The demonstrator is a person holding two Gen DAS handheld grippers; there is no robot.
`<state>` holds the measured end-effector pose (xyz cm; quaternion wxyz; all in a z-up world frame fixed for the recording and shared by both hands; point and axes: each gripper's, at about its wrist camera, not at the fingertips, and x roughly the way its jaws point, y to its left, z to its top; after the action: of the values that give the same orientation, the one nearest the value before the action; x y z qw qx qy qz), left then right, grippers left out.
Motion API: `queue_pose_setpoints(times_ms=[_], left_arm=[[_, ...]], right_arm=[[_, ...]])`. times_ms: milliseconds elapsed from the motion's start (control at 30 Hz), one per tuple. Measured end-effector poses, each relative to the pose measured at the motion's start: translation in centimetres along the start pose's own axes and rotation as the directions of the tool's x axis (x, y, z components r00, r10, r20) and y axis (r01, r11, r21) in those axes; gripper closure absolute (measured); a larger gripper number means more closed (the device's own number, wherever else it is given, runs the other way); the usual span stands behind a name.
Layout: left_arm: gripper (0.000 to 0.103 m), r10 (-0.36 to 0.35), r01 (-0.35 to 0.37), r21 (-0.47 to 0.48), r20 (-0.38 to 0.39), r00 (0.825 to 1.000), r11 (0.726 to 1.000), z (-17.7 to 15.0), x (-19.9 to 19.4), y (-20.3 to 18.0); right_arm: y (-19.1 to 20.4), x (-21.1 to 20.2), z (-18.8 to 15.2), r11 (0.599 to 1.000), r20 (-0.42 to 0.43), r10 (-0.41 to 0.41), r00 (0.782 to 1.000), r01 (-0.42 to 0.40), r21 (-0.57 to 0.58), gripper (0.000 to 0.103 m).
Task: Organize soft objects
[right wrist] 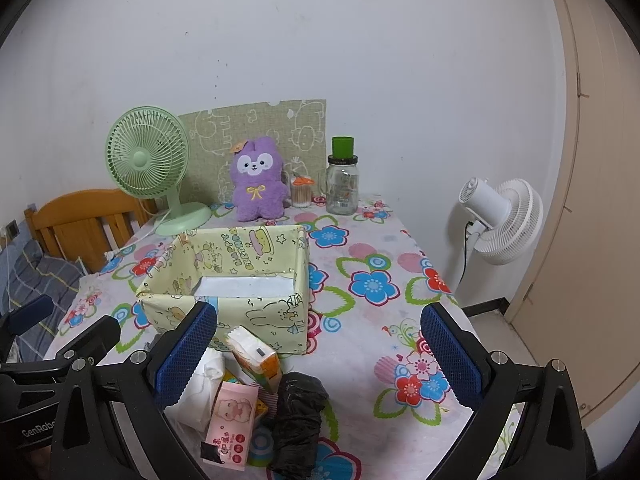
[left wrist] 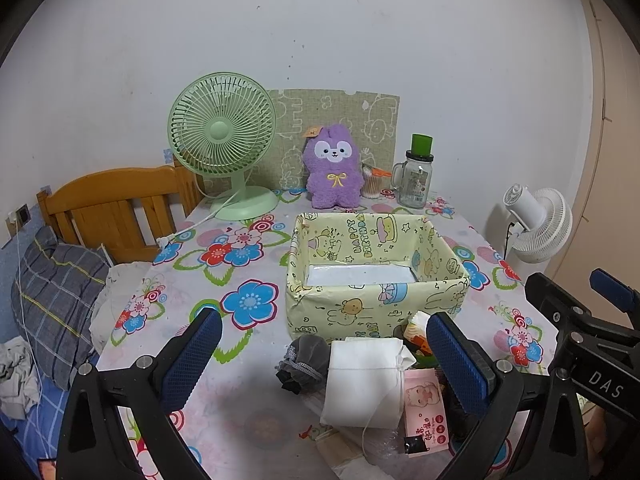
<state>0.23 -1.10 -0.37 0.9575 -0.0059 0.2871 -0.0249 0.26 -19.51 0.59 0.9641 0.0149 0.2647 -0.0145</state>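
A yellow cartoon-print box (left wrist: 372, 304) (right wrist: 240, 300) stands open on the flowered table; nothing shows inside it. In front of it lies a pile of soft things: a white cloth pouch (left wrist: 364, 380), a grey drawstring pouch (left wrist: 304, 360), a pink wipes pack (left wrist: 424, 408) (right wrist: 232, 416), an orange tissue pack (right wrist: 256, 356), a black plastic bag (right wrist: 298, 420) and a white bag (right wrist: 200, 392). My left gripper (left wrist: 324, 360) is open above the pile. My right gripper (right wrist: 320, 356) is open, just right of it. A purple plush toy (left wrist: 331, 168) (right wrist: 258, 178) sits at the back.
A green desk fan (left wrist: 224, 140) (right wrist: 148, 160), a glass jar with a green cap (left wrist: 418, 176) (right wrist: 342, 184) and a cotton swab jar (left wrist: 372, 184) stand along the back wall. A white floor fan (right wrist: 500, 220) stands right of the table. A bed (left wrist: 60, 280) lies left.
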Motion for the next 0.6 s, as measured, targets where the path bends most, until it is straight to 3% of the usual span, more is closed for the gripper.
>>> queue_pose_setpoints(times_ms=[600], left_arm=[[0.000,0.018,-0.018,-0.012,-0.017,1.000,1.000,-0.5,1.4,0.3]], right_arm=[[0.3,0.7,-0.1,1.000,-0.016,0.001,1.000,-0.001,-0.003,0.000]])
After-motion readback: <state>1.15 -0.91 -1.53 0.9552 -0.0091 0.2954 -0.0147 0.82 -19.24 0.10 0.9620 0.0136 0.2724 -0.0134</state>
